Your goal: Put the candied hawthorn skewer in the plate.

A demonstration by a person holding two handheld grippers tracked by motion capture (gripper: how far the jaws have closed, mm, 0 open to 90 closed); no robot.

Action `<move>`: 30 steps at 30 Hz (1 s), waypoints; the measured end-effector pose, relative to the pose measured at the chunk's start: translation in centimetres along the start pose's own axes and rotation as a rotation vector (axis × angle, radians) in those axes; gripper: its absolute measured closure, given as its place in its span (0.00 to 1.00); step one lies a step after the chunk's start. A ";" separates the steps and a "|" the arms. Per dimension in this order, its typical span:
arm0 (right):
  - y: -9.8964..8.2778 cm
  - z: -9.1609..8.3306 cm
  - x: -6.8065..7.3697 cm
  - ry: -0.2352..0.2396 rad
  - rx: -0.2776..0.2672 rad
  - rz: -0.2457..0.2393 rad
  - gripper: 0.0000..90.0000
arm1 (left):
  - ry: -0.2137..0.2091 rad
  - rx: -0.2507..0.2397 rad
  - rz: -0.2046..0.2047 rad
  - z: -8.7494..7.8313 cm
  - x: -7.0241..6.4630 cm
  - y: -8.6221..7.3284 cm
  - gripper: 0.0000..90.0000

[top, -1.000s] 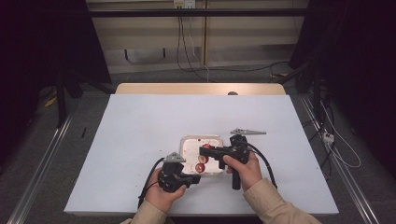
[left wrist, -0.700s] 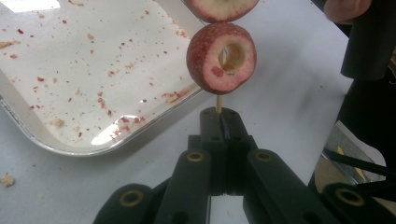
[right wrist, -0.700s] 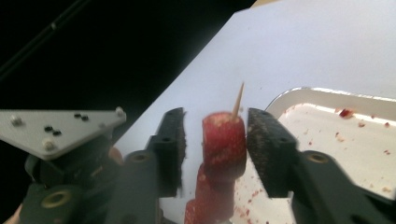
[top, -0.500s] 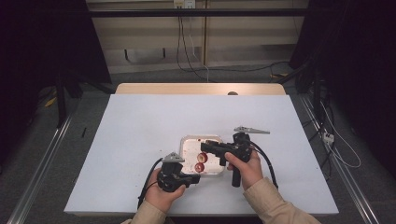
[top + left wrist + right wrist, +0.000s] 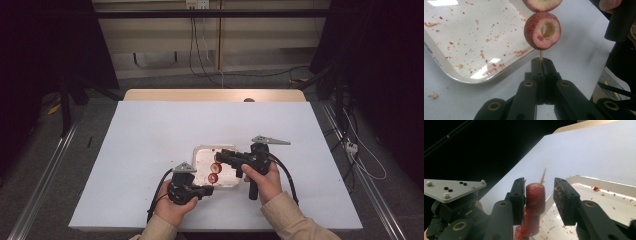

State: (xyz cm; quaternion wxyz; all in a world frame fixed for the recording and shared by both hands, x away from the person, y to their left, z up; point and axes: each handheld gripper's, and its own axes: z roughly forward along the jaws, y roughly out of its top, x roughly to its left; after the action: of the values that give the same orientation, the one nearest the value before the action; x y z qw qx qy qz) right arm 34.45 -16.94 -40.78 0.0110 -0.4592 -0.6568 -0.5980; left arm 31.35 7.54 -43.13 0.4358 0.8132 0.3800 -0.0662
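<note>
High view: fruit goes onto the skewer over the tray

High view shows the white table [image 5: 150, 150] with a shallow white tray [image 5: 200, 152] as the landmark near its front middle. Both hands work at the tray's near edge: the left claw [image 5: 207, 189] sits just at the tray's front corner, and the right claw [image 5: 222, 156] reaches across the tray from its right side.

Over the tray, a thin wooden skewer [image 5: 541, 55] rises from the left claw [image 5: 543, 63], whose jaws are clamped shut on the stick's lower end. Red cored fruit pieces are threaded on it; the lowest fruit ring [image 5: 542, 30] hangs just beyond the tray's near rim [image 5: 456, 76], with another piece touching it above.

In the right gripper view, the right claw [image 5: 540, 192] straddles the top fruit piece [image 5: 535, 195] on the skewer, whose tip [image 5: 543, 176] pokes out above it. Its jaws have just been opening: the left pad looks close to or touching the fruit, the right pad stands clear, so the piece is released rather than gripped.

Red crumbs and juice specks litter the tray floor [image 5: 599, 202].

My reading is that one piece has just been pushed on and let go. The next move probably calls for drawing the right claw back without nudging the stack, while the left claw holds the skewer steady over the tray.
</note>
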 end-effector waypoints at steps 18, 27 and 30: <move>-0.2 -2.3 -1.2 -0.068 -0.050 -0.076 0.30 | 0.051 -0.038 -0.044 -1.5 1.5 0.6 1.00; -0.9 -3.6 -2.2 -0.117 -0.047 -0.097 0.25 | 0.091 -0.006 -0.080 -0.3 2.5 2.1 1.00; -0.9 -4.1 -2.5 -0.125 -0.056 -0.094 0.24 | 0.100 0.031 -0.091 0.4 2.7 2.5 0.99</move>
State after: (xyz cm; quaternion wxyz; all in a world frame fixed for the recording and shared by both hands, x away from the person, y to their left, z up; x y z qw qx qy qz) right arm 33.12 -21.59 -41.71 -0.0710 -0.4643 -0.6600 -0.5863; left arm 35.06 7.91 -42.95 0.4001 0.8041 0.4367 -0.0513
